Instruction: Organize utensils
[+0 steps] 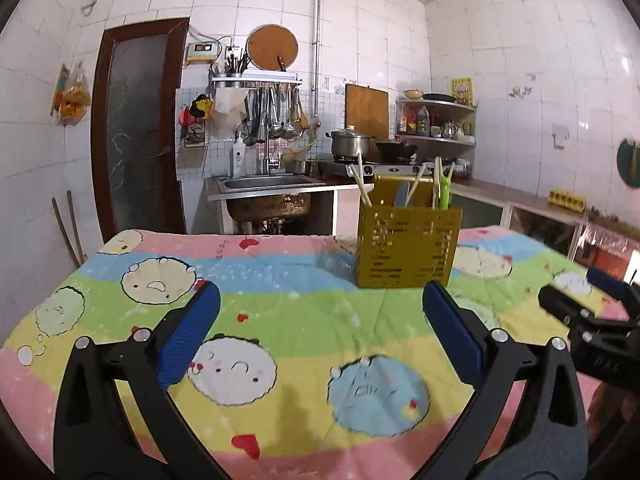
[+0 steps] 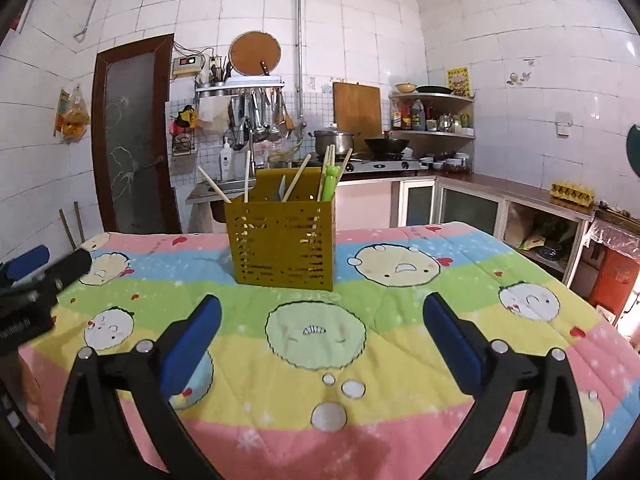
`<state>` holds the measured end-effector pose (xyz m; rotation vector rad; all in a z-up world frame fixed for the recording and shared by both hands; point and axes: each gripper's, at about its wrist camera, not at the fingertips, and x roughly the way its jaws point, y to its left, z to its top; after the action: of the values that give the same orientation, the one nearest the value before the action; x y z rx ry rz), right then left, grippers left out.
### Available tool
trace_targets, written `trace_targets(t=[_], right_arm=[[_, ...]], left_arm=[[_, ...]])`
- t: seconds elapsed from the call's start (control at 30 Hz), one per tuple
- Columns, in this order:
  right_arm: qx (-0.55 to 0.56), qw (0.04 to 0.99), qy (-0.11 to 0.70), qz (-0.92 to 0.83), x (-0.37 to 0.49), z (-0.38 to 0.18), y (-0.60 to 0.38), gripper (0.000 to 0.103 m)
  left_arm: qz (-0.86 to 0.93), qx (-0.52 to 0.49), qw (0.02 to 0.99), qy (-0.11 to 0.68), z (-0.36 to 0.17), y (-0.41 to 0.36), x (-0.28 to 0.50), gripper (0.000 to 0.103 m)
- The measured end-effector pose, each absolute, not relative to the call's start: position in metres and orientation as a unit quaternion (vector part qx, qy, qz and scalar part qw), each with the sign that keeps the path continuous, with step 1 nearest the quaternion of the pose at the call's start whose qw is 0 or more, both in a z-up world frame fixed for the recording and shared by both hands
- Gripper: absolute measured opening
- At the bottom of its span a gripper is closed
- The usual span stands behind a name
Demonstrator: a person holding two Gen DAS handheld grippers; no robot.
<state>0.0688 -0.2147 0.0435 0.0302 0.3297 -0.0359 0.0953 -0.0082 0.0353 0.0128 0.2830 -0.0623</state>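
Observation:
A mustard-yellow slotted utensil holder (image 1: 408, 246) stands upright on the cartoon-print quilt (image 1: 280, 312); it also shows in the right wrist view (image 2: 282, 242). Wooden chopsticks (image 1: 362, 184) (image 2: 298, 176), a green utensil (image 1: 445, 194) (image 2: 330, 182) and a grey blade (image 1: 401, 196) stand inside it. My left gripper (image 1: 320, 292) is open and empty, short of the holder. My right gripper (image 2: 322, 304) is open and empty, also short of the holder. The right gripper shows at the right edge of the left wrist view (image 1: 588, 312); the left gripper shows at the left edge of the right wrist view (image 2: 36, 280).
The quilt (image 2: 400, 340) covers the whole table. Behind it are a steel sink (image 1: 268, 186), a stove with a pot (image 1: 348, 144) and wok, a corner shelf of bottles (image 2: 432, 116), a low counter (image 2: 520, 196) at right, and a brown door (image 1: 136, 132) at left.

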Motion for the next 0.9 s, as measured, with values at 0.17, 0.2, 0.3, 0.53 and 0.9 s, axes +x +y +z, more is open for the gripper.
trace_targets(t=[0.17,0.2,0.3,0.53,0.9], right_arm=[[0.000,0.989,0.149,-0.017,0.060,0.035,-0.209,0.099],[-0.001,0.989,0.148,-0.017,0.059,0.034,-0.209,0.099],[0.000,0.990,0.143,-0.018,0.057,0.032,-0.210,0.099],[0.002,0.991,0.131,-0.028,0.049,0.031,-0.210,0.099],[-0.010,0.993,0.116,-0.025,0.042,0.031,-0.206,0.099]], left_arm=[[-0.025,0.017,0.993,0.118,0.020,-0.011,0.085,0.098],[-0.029,0.018,0.992,0.119,0.017,-0.012,0.085,0.098],[-0.037,0.014,0.991,0.127,0.012,-0.009,0.088,0.098],[-0.041,0.013,0.992,0.120,0.010,-0.010,0.082,0.098],[-0.047,0.023,0.991,0.119,0.009,-0.016,0.079,0.098]])
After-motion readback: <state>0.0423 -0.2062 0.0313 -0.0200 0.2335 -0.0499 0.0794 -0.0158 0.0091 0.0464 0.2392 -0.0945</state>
